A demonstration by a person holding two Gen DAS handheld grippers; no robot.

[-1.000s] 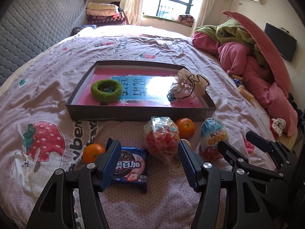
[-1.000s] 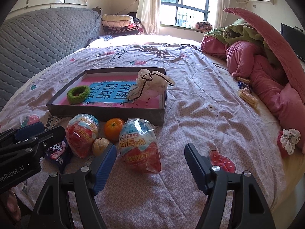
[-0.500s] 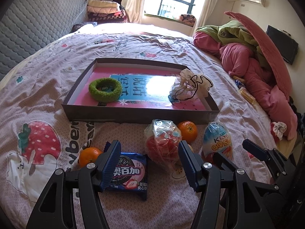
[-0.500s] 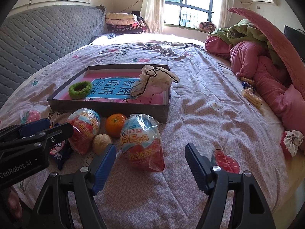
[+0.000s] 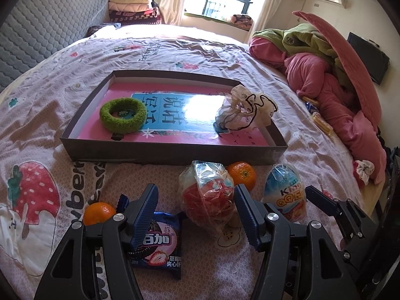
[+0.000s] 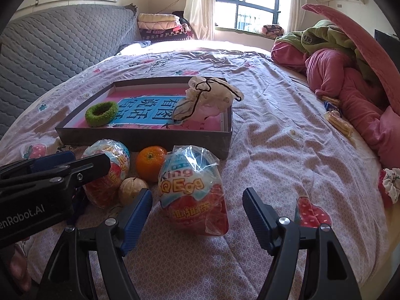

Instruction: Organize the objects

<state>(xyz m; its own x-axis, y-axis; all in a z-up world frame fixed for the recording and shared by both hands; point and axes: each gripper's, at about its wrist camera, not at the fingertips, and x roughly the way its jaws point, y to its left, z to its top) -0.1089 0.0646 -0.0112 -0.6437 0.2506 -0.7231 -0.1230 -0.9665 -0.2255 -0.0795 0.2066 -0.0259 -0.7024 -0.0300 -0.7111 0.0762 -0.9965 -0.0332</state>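
A dark shallow box (image 5: 175, 153) (image 6: 140, 137) lies on the bed with a green ring (image 5: 122, 115) (image 6: 101, 113) and a white drawstring pouch (image 5: 243, 111) (image 6: 208, 98) inside. In front of it lie a red wrapped egg (image 5: 208, 197) (image 6: 107, 172), a blue King Egg (image 5: 286, 192) (image 6: 192, 190), two oranges (image 5: 242, 175) (image 5: 98, 212), a walnut (image 6: 132, 191) and a cookie pack (image 5: 160, 245). My left gripper (image 5: 196, 215) is open around the red egg. My right gripper (image 6: 197, 215) is open around the King Egg.
A pile of pink and green bedding (image 5: 337, 80) (image 6: 350, 75) lies at the right. A grey quilted headboard (image 6: 57, 45) stands at the left. Snack packs (image 6: 337, 122) and a white scrunchie (image 6: 390, 182) lie near the right edge of the bed.
Both grippers have moved forward toward the box. The red egg and the King Egg now sit between their open fingers. Nothing was taken hold of.
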